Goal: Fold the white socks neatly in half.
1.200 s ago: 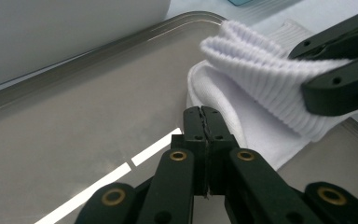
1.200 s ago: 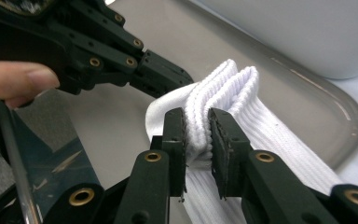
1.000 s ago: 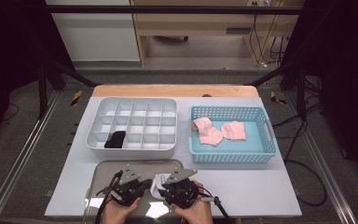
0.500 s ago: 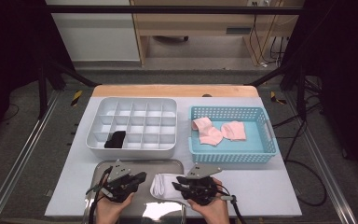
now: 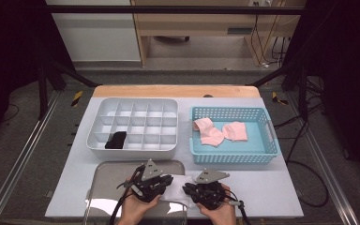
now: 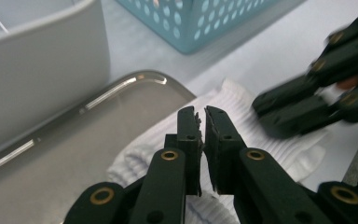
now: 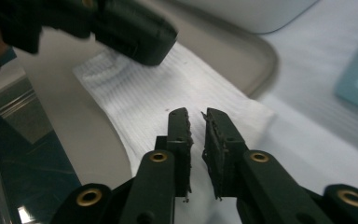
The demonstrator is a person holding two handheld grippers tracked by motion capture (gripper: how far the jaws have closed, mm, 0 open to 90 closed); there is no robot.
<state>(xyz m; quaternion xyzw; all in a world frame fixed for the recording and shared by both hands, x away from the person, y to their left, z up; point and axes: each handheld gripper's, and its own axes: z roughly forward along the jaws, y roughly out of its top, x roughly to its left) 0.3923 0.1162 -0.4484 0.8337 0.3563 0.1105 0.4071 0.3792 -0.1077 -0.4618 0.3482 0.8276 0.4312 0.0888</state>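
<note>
Jaws of left gripper (image 6: 201, 116) and right gripper (image 7: 196, 119) nearly closed, empty, over white sock (image 5: 178, 190), sock partly hidden.

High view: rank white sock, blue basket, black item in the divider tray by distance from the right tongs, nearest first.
From the right tongs:
1. White ribbed sock, right at the tips, half on the metal tray.
2. Light blue perforated plastic basket, just beyond, to the right.
3. Black folded item in the white divider tray, far left.

High view: fixed overhead, faces forward-down, far, whole table (image 5: 281, 197) in frame. Gripper views: ride low, close, look along own jaws. All three share white cloth (image 5: 177, 187) (image 6: 242, 100) (image 7: 168, 93) on metal tray (image 5: 108, 173) (image 6: 98, 135) (image 7: 223, 42), lower centre of high view.
</note>
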